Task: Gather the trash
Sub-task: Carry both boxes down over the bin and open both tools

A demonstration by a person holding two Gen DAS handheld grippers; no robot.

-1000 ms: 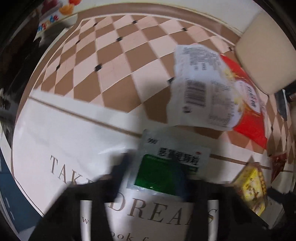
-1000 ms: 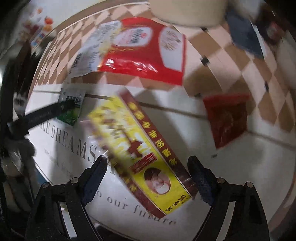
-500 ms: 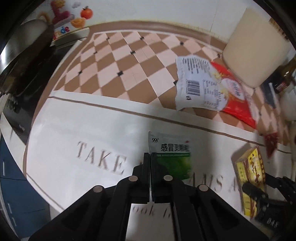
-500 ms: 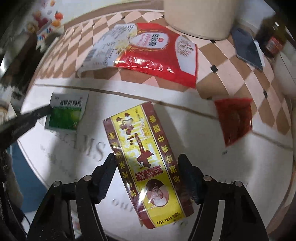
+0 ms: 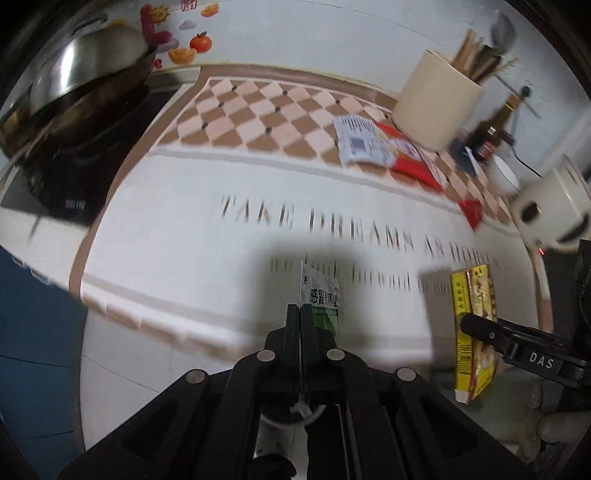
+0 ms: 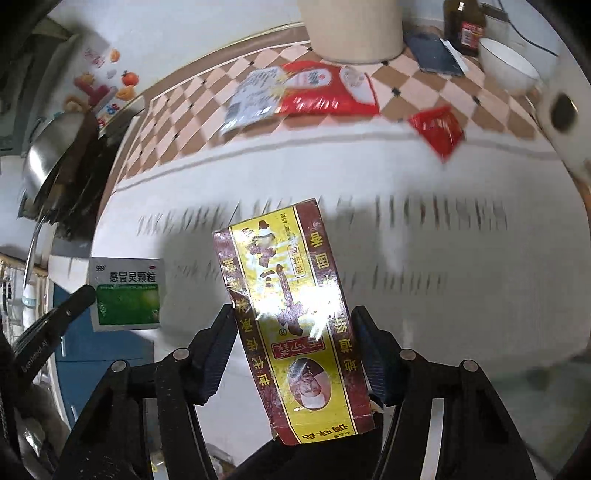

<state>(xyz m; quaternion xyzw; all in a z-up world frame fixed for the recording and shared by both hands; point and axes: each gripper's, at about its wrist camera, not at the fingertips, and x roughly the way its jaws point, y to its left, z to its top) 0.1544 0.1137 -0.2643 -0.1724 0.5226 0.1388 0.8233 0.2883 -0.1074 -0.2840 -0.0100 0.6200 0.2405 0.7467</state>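
Left wrist view: the left gripper (image 5: pixel 300 314) has its jaws pressed tight on the edge of a green-and-white medicine sachet (image 5: pixel 322 302), lifted clear of the lettered mat (image 5: pixel 184 266) beyond the fingertips. Right wrist view: the right gripper (image 6: pixel 295 332), whose jaws have just been closing, clamps a yellow-and-maroon seasoning box (image 6: pixel 291 306) by its sides, raised above the mat, with a red-and-white snack bag (image 6: pixel 317 92) lying far ahead.

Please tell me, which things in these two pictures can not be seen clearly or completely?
- Mat lettering: right wrist view, smeared by motion blur.
- Green sachet: left wrist view, lower part hidden between the shut left tool.
- Yellow box: right wrist view, side edges covered by the right tool.
- Bottle: right wrist view, top cut off by the edge; label too small.
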